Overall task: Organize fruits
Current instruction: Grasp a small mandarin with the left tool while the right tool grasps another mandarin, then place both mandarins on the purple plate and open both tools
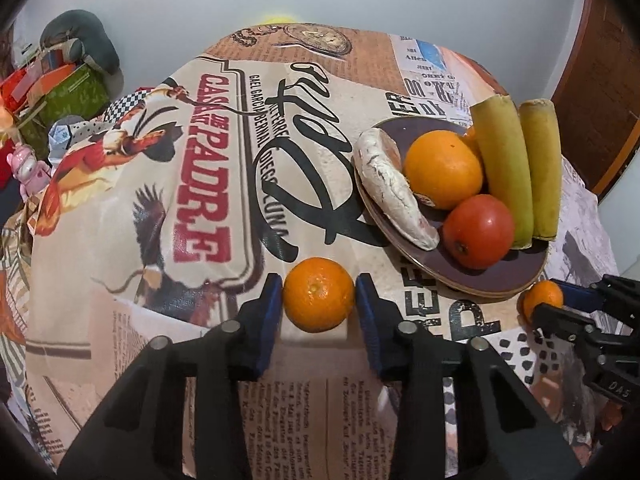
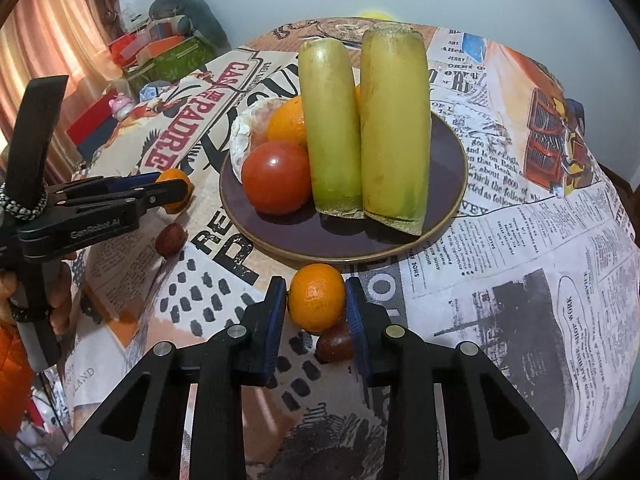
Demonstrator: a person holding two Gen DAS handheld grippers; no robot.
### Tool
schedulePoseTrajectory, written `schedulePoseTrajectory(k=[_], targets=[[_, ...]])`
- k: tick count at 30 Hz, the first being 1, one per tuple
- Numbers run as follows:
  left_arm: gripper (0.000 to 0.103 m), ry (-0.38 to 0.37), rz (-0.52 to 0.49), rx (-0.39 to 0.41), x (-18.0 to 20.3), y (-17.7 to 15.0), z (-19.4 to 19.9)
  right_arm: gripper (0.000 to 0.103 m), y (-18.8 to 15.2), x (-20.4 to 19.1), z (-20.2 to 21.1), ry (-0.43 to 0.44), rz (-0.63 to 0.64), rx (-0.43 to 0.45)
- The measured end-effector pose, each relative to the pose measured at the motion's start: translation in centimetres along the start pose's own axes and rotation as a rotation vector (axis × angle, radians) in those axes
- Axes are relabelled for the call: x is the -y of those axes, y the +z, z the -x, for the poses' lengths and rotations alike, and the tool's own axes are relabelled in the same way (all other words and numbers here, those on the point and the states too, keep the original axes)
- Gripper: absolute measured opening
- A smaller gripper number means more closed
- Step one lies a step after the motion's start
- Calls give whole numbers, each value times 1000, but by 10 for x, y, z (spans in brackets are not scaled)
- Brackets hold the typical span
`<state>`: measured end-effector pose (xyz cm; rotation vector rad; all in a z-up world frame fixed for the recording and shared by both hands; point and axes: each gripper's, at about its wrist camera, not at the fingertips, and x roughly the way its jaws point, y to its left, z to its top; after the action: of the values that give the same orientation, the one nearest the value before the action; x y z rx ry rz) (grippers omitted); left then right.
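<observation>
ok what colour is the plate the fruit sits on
Dark purple with a tan rim; the plate shows best in the right wrist view.

Orange tangerines [image 1: 319, 295], red tomato [image 1: 478, 231], purple plate [image 1: 472, 280] (newsprint-patterned tablecloth [image 1: 160, 200]).

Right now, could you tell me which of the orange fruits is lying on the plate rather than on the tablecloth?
The large orange beside the tomato; the two small mandarins sit on the tablecloth.

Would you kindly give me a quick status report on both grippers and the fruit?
Left gripper shut on small orange mandarin. Right gripper shut on second mandarin. Dark purple plate already crowded. Brown date under right jaws.
</observation>
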<state>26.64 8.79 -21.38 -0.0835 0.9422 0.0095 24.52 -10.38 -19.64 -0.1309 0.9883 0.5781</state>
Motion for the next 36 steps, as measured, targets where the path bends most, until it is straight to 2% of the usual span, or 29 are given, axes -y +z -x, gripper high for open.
schedulePoseTrajectory(k=[8, 22, 29, 36], targets=[[37, -17, -2, 18, 4, 0, 12, 27, 5, 9, 23, -7, -22, 62], [37, -75, -68, 108, 45, 24, 36, 27, 29, 49, 56, -87, -91, 187], [37, -87, -98, 125, 62, 35, 31, 27, 41, 61, 60, -129, -94, 235], [37, -90, -95, 120, 66, 41, 18, 27, 52, 68, 46, -114, -96, 235]])
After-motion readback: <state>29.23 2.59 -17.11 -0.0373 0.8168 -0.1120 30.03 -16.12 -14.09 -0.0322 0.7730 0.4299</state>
